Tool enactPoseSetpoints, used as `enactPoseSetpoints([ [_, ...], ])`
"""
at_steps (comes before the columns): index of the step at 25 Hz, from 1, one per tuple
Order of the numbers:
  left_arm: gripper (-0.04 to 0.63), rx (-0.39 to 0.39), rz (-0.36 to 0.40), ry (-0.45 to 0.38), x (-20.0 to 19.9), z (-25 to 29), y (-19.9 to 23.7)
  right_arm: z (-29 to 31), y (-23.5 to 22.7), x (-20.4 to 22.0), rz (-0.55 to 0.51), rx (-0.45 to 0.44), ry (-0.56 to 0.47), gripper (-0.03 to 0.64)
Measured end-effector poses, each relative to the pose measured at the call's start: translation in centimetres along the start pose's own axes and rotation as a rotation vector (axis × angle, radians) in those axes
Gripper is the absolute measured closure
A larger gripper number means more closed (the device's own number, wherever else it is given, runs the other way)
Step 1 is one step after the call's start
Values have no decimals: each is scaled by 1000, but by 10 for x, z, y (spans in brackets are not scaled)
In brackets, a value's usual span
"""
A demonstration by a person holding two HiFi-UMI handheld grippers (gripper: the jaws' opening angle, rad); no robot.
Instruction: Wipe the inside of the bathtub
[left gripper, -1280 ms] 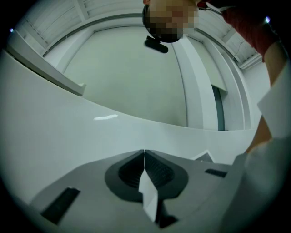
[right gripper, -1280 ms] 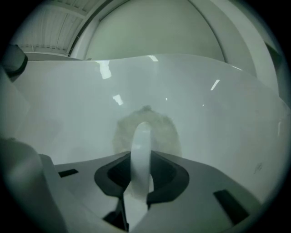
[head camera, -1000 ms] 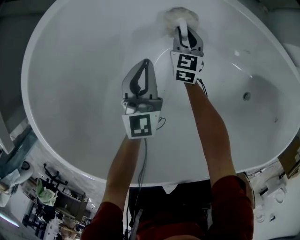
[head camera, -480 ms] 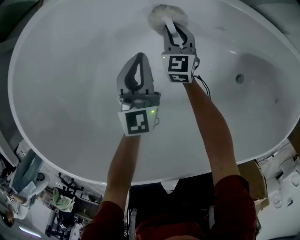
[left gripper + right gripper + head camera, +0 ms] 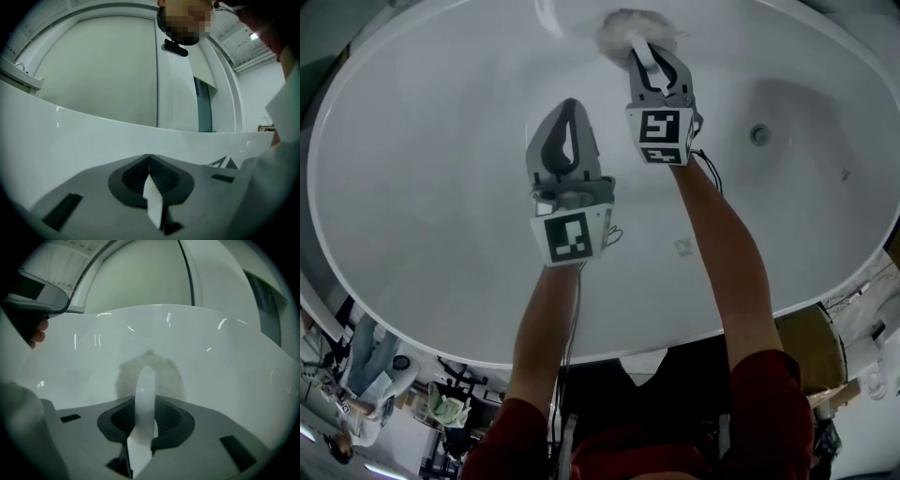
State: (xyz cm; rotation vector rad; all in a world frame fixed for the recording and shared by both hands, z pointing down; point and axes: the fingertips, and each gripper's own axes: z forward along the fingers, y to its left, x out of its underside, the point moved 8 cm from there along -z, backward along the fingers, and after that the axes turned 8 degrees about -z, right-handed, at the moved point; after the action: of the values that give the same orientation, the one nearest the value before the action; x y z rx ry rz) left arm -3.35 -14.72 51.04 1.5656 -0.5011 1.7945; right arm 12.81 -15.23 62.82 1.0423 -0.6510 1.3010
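The bathtub (image 5: 412, 216) fills my head view, a white oval basin with its drain (image 5: 759, 134) toward one end. A fluffy pad (image 5: 617, 28) lies against the far wall, well to the left of the drain and higher up the slope. My right claw (image 5: 651, 67) pinches the pad's white looped handle (image 5: 642, 56) and pushes the pad flat onto the wall. My left claw (image 5: 570, 108) hangs over the basin, farther from the drain than the pad and touching nothing. It is pressed together, with only a thin white sliver (image 5: 152, 201) at the seam that I can't identify. I judge the wiping to be under way on the far wall. The next move calls for steady pressure while I sweep the pad along the curve toward the drain, with the handle square in the grip so the pad doesn't twist.
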Motion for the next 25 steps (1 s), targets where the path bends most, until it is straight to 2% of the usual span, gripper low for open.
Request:
enactPoseSetpoints([
  [3, 580, 20, 7, 3, -2, 4, -20, -11, -19, 5, 8, 18, 3, 526],
  [7, 580, 63, 13, 17, 20, 17, -100, -46, -85, 55, 36, 58, 17, 526],
  [12, 580, 101, 31, 19, 29, 5, -179, -101, -144, 93, 56, 106, 24, 526],
  [16, 580, 126, 47, 14, 56, -40, -216, -156, -144, 137, 95, 144, 33, 526],
  [19, 580, 143, 69, 10, 82, -60, -203, -162, -119, 167, 139, 179, 33, 526],
  [21, 580, 154, 72, 12, 79, -27, -201, -137, -138, 167, 128, 183, 39, 526],
  [25, 580, 185, 51, 32, 55, 83, -256, -93, -250, 166, 79, 194, 80, 526],
])
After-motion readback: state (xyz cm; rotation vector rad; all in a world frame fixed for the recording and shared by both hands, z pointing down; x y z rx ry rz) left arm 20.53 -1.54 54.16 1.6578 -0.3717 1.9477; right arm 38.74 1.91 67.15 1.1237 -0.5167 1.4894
